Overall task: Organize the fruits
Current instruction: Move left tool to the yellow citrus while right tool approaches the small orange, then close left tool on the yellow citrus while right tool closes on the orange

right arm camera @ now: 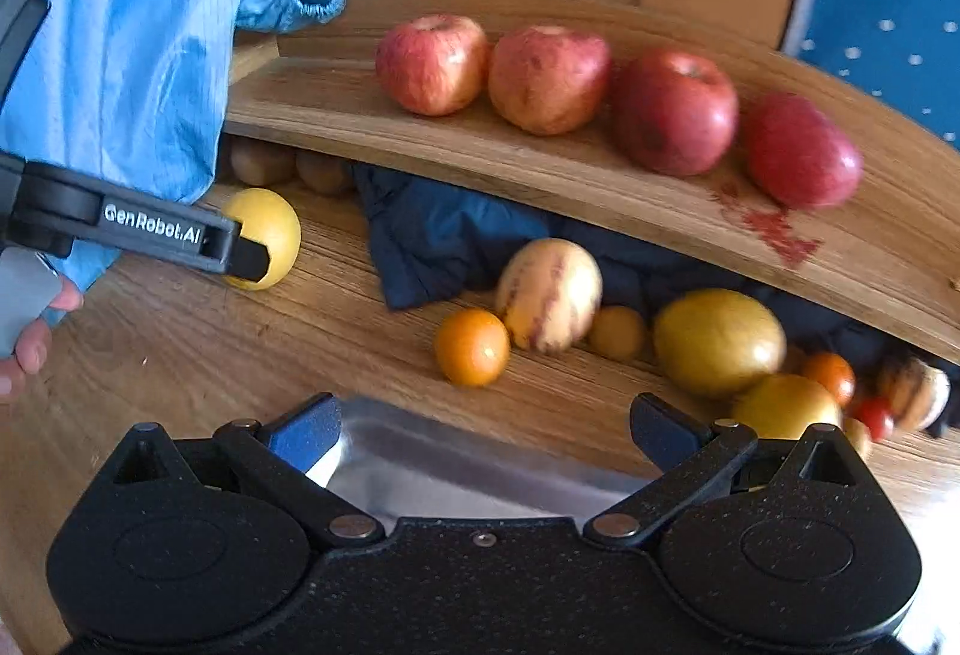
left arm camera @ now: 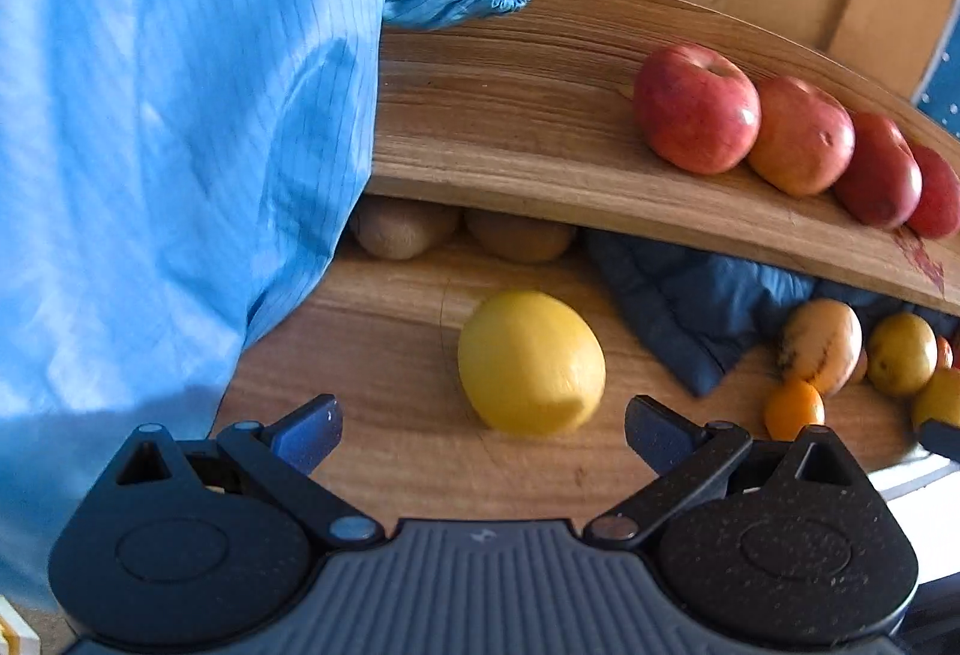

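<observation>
One yellow lemon [left arm camera: 531, 361] lies just ahead of the left gripper [left arm camera: 483, 430], centred between its spread fingers; the right gripper [right arm camera: 486, 430], also spread and empty, is farther off.

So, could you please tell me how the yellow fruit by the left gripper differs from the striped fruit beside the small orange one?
The yellow fruit has plain, even yellow skin; the striped fruit is pale cream with purplish streaks. The yellow fruit lies apart from the rest, with the left gripper open around it, while the striped fruit sits crowded among others, right next to the small orange fruit. Both are roundish and rest on the lower wooden surface.
</observation>
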{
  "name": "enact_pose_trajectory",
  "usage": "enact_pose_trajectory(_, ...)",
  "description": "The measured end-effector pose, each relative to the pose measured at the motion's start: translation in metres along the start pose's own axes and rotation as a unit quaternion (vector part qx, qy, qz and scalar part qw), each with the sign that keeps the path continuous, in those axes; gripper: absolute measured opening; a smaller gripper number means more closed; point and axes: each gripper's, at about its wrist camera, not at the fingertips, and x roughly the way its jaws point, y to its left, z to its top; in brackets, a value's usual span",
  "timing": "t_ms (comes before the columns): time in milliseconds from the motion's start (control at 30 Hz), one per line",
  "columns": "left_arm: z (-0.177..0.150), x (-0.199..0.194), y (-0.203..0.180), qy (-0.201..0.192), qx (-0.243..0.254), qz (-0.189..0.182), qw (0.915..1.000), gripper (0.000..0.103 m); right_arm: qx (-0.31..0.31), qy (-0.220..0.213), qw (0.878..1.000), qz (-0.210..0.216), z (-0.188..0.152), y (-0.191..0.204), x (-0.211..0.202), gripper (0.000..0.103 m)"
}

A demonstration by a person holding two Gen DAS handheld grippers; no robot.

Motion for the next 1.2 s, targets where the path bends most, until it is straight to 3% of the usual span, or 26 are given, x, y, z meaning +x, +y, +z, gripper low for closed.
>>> enact_pose_trajectory(233,0.012,0.021,0.000,0.012,0.017,-0.027,0.9994,0.102,0.032,0.009,0.999,-0.001,0.012,0.005,0.026,0.096)
enact_pose_trajectory(567,0.015,0.044,-0.010,0.024,0.022,-0.040,0.9987,0.096,0.056,0.026,0.998,-0.015,0.017,0.007,0.046,0.079)
enact_pose_trajectory(833,0.014,0.051,-0.016,0.016,0.026,-0.051,0.9982,0.082,0.056,0.025,0.998,-0.027,0.021,0.010,0.049,0.064)
enact_pose_trajectory(1000,0.013,0.048,-0.021,0.009,0.025,-0.058,0.9980,0.064,0.062,0.020,0.997,-0.034,0.020,0.010,0.047,0.051)
enact_pose_trajectory(1200,0.010,0.042,-0.016,0.007,0.031,-0.053,0.9981,0.063,0.062,0.016,0.997,-0.032,0.019,0.010,0.044,0.038)
